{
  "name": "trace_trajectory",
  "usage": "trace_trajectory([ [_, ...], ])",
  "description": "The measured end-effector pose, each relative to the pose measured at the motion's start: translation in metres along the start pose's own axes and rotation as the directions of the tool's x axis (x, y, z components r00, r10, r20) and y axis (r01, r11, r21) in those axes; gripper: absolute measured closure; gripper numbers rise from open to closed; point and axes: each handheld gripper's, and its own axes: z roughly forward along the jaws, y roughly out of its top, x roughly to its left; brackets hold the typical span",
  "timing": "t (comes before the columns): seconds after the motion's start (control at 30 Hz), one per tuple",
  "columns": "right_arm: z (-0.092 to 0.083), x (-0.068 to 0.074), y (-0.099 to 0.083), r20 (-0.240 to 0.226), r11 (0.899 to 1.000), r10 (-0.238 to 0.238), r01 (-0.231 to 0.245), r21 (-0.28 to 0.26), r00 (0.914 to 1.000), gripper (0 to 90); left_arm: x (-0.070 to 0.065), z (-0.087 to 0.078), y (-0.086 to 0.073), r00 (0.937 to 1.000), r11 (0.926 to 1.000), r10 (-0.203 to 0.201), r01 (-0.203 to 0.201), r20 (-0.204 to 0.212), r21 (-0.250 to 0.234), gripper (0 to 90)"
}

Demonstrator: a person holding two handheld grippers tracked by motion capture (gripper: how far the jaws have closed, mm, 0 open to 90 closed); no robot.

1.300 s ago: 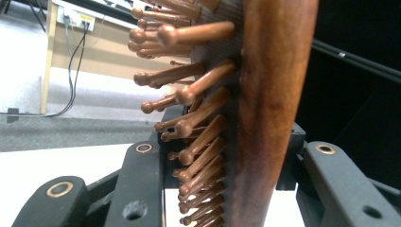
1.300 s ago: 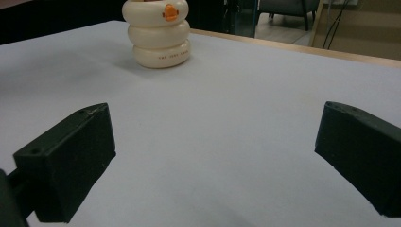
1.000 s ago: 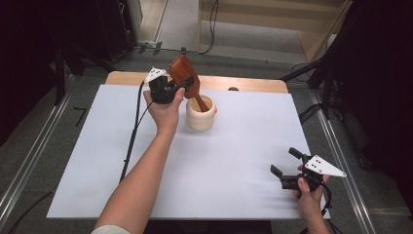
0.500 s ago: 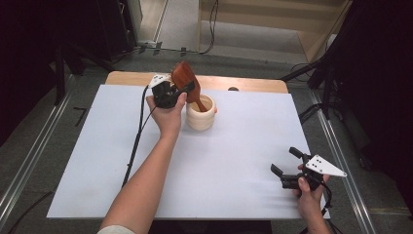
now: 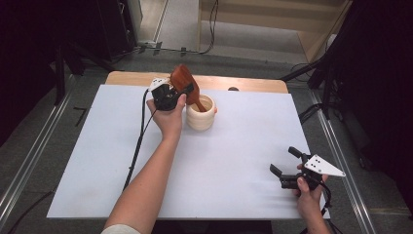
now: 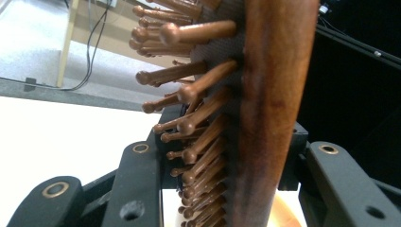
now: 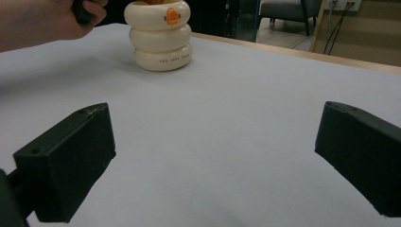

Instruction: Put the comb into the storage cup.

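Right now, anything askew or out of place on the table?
Only the wooden hairbrush: it leans at a slant, handle down in the cream holder, head clamped in the left gripper. No spill or damage visible. The right gripper is open near the table's edge.

Bare forearms, black handheld grippers

Left gripper trails a black cable; right gripper carries a grey three-cornered plate; brass-ringed screw holes.
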Motion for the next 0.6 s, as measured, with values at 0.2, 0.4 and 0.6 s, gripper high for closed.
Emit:
trace_trajectory([
  [0.2, 0.0002, 0.0000, 0.0001, 0.000, 1.000, -0.002, 0.002, 0.000, 1.0000, 0.0, 0.0079, -0.0009, -0.0021, 0.9990, 0.9990, -0.044, 0.044, 0.001, -0.009, 49.9],
  [0.4, 0.0007, 0.0006, 0.0003, 0.000, 1.000, -0.003, 0.003, 0.006, 1.0000, 0.0, 0.0096, -0.0035, 0.0009, 0.9995, 0.9996, -0.024, 0.024, -0.021, -0.016, 41.2],
  [0.6, 0.0014, 0.0012, 0.0005, 0.002, 1.000, -0.006, 0.006, 0.013, 1.0000, 0.0, 0.0112, -0.0056, 0.0018, 0.9999, 1.0000, 0.006, -0.006, 0.015, 0.003, 24.5],
])
